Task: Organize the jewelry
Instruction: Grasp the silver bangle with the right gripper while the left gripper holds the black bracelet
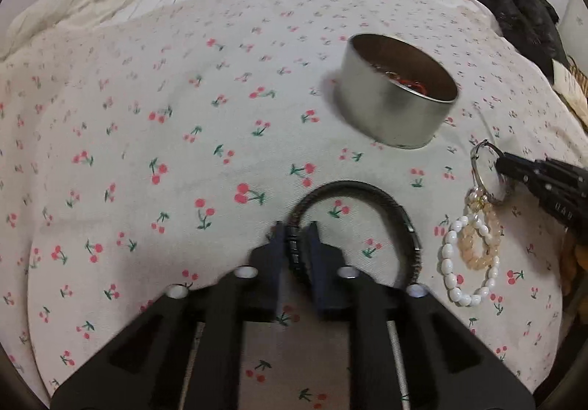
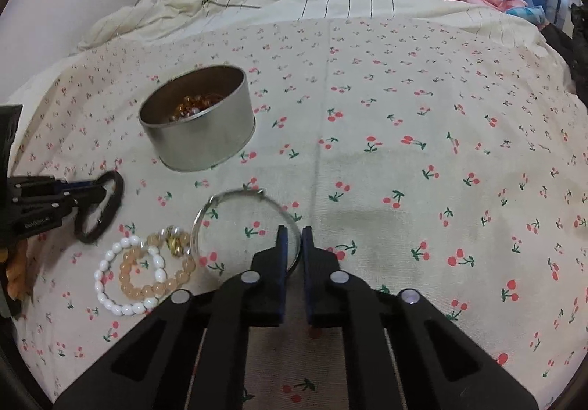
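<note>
The left gripper (image 1: 296,230) is tilting steeply down over the cherry-print cloth (image 1: 147,138), its two fingers nearly together and pinching the left side of the black bracelet (image 1: 352,189). The bracelet is arching up and over to the right from the fingertips, resting on the cloth at the six o'clock part of the left wrist view. In the right wrist view the same gripper is coming in from nine o'clock, clamped on that dark loop.

The right gripper (image 2: 293,235) is also angling down, its fingers drawn close on the right rim of the thin silver bangle (image 2: 235,196), which is lying nearly flat ahead of the tips. In the left wrist view this gripper is reaching in from three o'clock, nipping the bangle's edge.

The round metal tin (image 2: 200,138) is standing upright on the cloth at about ten o'clock of the right view, holding amber beads (image 2: 191,106). Just left of the bangle, at eight o'clock, the white bead bracelet (image 2: 110,288) and the peach bead bracelet (image 2: 154,290) are lying overlapped, the peach one touching the bangle's left rim.
</note>
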Tool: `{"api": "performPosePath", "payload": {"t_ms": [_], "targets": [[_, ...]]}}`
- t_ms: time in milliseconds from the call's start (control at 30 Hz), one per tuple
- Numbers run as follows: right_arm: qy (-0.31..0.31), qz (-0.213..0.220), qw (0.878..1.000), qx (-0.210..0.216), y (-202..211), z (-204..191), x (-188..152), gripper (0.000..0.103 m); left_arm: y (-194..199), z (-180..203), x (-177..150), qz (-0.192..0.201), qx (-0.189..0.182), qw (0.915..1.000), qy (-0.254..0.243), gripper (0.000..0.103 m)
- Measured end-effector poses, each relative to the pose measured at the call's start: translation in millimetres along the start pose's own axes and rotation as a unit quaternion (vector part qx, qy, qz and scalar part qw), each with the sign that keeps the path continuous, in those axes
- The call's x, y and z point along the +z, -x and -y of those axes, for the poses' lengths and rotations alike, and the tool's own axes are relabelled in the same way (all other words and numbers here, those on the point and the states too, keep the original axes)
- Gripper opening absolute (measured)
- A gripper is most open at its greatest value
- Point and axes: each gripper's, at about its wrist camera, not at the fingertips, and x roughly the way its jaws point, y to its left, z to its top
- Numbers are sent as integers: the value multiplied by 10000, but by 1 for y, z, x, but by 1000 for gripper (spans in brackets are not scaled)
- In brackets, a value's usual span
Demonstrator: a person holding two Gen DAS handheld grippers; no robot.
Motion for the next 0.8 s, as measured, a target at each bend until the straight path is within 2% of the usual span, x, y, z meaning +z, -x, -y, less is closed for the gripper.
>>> {"api": "performPosePath", "payload": {"t_ms": [167, 633, 800], "targets": [[-274, 229, 9991, 223, 8, 8, 2, 7, 7, 5, 3, 208, 70, 9998, -23, 9], [-367, 507, 9973, 396, 20, 7, 6, 7, 22, 17, 7, 495, 365, 9977, -296, 9], [-331, 329, 9983, 358, 14, 5, 6, 7, 21, 16, 6, 449, 387, 9978, -302, 9]]}}
